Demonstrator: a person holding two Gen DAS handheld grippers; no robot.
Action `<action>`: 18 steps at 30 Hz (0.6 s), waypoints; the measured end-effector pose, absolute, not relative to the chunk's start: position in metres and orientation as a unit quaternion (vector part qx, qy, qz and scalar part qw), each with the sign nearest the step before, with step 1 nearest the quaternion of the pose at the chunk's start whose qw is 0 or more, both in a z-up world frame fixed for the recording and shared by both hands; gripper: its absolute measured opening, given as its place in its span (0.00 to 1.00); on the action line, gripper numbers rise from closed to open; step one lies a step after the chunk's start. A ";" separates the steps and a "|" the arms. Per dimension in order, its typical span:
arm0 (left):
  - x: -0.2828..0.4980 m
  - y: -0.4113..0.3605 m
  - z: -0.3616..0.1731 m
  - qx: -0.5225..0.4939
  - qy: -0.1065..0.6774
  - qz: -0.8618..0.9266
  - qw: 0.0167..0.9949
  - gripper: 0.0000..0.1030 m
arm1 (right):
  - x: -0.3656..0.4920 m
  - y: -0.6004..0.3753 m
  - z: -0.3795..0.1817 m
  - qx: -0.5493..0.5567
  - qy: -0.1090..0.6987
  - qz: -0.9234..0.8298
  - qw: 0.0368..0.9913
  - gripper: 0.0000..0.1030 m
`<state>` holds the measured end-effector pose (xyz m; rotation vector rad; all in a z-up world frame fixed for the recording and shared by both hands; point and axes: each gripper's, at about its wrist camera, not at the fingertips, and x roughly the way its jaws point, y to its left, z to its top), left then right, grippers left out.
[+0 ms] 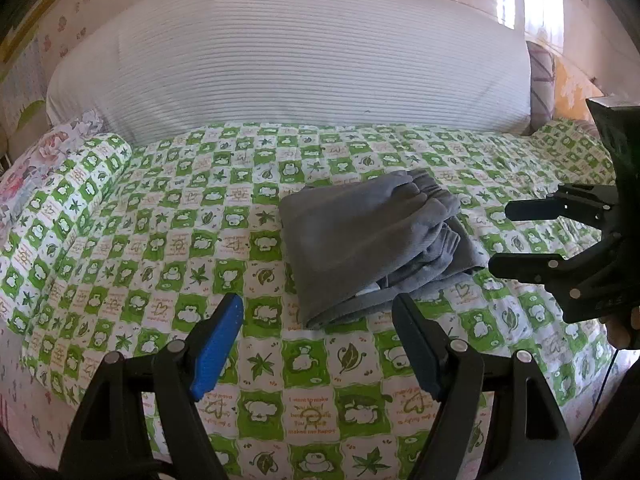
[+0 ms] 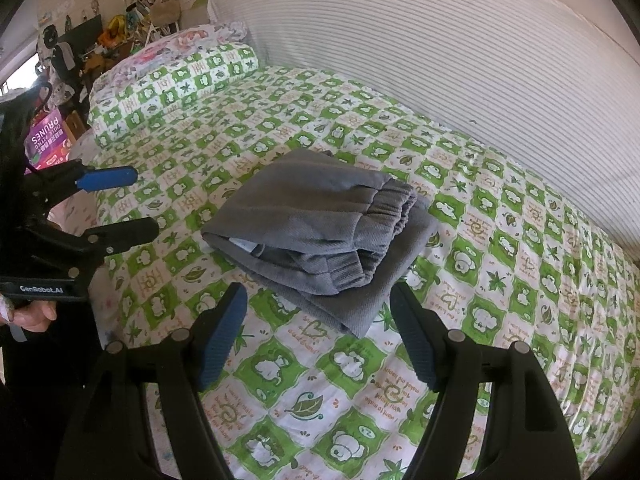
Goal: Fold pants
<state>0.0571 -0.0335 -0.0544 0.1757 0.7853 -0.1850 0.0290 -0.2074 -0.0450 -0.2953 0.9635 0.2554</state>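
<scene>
Grey pants [image 1: 368,236] lie folded into a compact bundle on the green-and-white patterned bedspread [image 1: 180,216], elastic waistband on top at the right. In the right wrist view the pants [image 2: 316,224] lie just beyond my fingers. My left gripper [image 1: 318,320] is open and empty, held just in front of the bundle's near edge; it also shows in the right wrist view [image 2: 142,204]. My right gripper [image 2: 316,308] is open and empty, near the bundle's near corner; it shows at the right in the left wrist view [image 1: 500,236].
A large white striped mattress or cushion [image 1: 288,60] leans against the wall behind the bed. A pillow [image 2: 172,80] in matching green cover lies at the bed's head, with a floral one behind. Cluttered items and a purple box [image 2: 46,140] stand beyond the bed's edge.
</scene>
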 end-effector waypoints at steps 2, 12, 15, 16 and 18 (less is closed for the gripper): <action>0.057 -0.034 -0.055 0.088 0.383 -0.089 0.915 0.75 | 0.030 -0.207 -0.045 -0.142 0.460 0.123 0.868 0.72; 0.058 -0.029 -0.053 0.086 0.379 -0.079 0.918 0.75 | 0.029 -0.205 -0.045 -0.144 0.458 0.123 0.869 0.72; 0.058 -0.028 -0.053 0.087 0.376 -0.079 0.919 0.75 | 0.029 -0.205 -0.045 -0.143 0.458 0.122 0.869 0.72; 0.058 -0.029 -0.053 0.088 0.376 -0.078 0.919 0.75 | 0.029 -0.205 -0.045 -0.143 0.458 0.122 0.869 0.72; 0.058 -0.028 -0.052 0.088 0.374 -0.078 0.920 0.75 | 0.029 -0.205 -0.045 -0.143 0.458 0.122 0.869 0.72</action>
